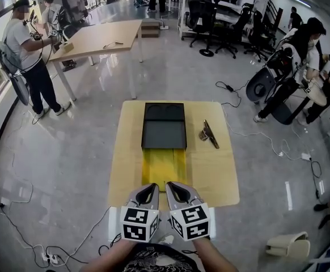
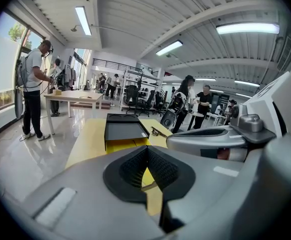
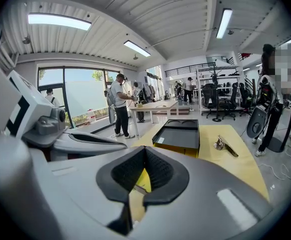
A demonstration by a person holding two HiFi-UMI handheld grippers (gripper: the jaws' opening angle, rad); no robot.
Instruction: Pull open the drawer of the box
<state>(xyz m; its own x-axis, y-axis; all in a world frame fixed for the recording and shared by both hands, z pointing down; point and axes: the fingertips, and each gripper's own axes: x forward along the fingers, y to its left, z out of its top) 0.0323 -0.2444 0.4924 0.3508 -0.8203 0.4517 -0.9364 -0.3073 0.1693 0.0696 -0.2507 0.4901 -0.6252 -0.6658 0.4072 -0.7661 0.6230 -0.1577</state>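
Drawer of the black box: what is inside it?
The pulled-out part of the yellow drawer shows only its bare bottom, with nothing lying in it. Whatever part remains further back is covered by the box.

A black box (image 1: 164, 125) with a bright yellow drawer (image 1: 164, 164) stands out against a pale, honey-toned wooden bench (image 1: 216, 174). The left gripper (image 1: 152, 187) and right gripper (image 1: 169, 186) are matt grey, and their jaws are lined with black ribbed pads (image 2: 161, 170). Each gripper bears a white cube (image 1: 139, 224) printed with black square markers. A clip (image 1: 208, 134) on the bench is dark brown with a silvery end. The floor (image 1: 74, 163) is glossy pale grey. A person (image 1: 29, 55) in the background wears a white top and dark trousers, a second table (image 1: 97, 38) is light tan, and the office chairs (image 1: 210, 16) are black.
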